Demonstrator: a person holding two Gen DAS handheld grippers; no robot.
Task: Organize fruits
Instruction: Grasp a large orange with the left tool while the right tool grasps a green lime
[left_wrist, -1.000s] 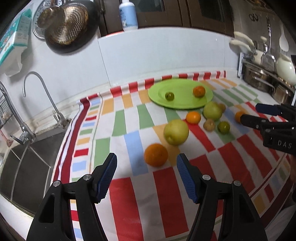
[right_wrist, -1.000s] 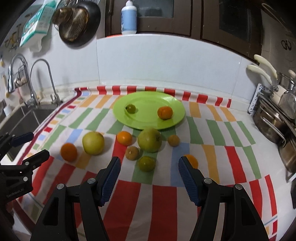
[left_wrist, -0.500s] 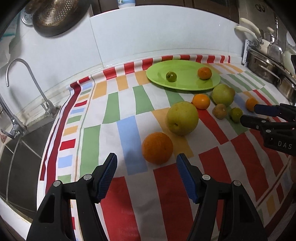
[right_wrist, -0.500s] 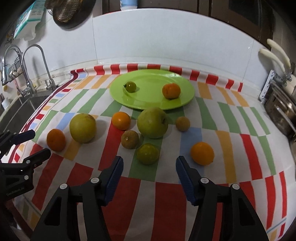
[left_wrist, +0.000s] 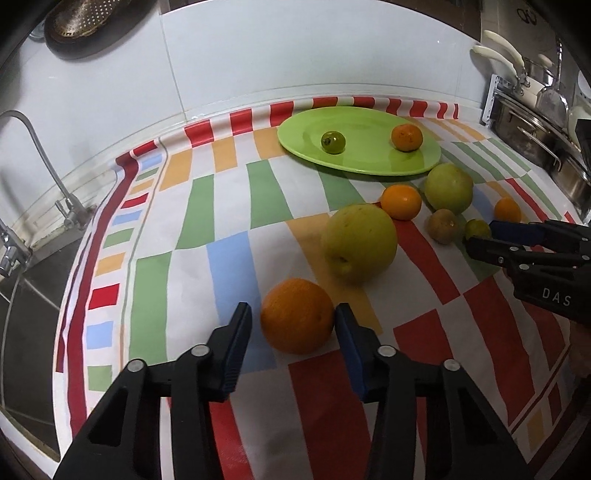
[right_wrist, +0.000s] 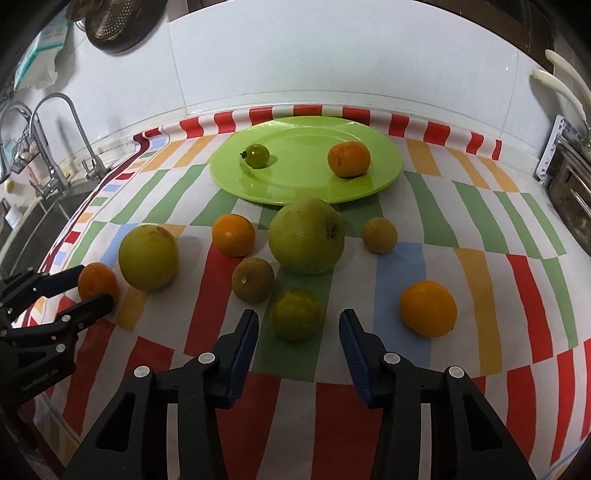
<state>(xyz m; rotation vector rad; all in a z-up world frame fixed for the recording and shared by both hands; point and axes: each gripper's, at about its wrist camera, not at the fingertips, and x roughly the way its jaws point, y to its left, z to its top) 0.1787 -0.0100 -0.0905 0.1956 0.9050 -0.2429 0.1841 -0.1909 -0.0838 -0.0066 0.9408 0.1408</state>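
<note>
The left gripper (left_wrist: 291, 321) stands open with an orange (left_wrist: 297, 315) between its blue-padded fingers (left_wrist: 238, 332); the right pad sits at the fruit's flank, the left one a little apart from it. The orange is round, evenly coloured with a pebbled skin, and rests on the striped tablecloth (left_wrist: 192, 229) near its front edge. Just behind it lies a large yellow-green apple-like fruit (left_wrist: 358, 243) with a dimpled end turned forward.

The right gripper (right_wrist: 297, 325) is also open, its fingers (right_wrist: 242, 343) either side of a small green citrus (right_wrist: 297, 314) that lies on a green stripe; neither pad clearly touches it. The fruit is dull green with a yellowish patch. Around it lie a brownish small fruit (right_wrist: 253, 279), a big green apple (right_wrist: 306, 236), a tangerine (right_wrist: 233, 235), another brownish small fruit (right_wrist: 379, 235) and, to the right, an orange fruit (right_wrist: 427, 308).

Farther back a green plate (right_wrist: 295, 184) holds a small green tomato-like fruit (right_wrist: 257, 156) and a tangerine on the plate (right_wrist: 348, 158), well apart from each other.

Both grippers are held low and reach forward, nearly level with the cloth, the left at the left end of the fruit group. A tap (left_wrist: 44, 162) and a sink (left_wrist: 26, 306) lie to the left.
</note>
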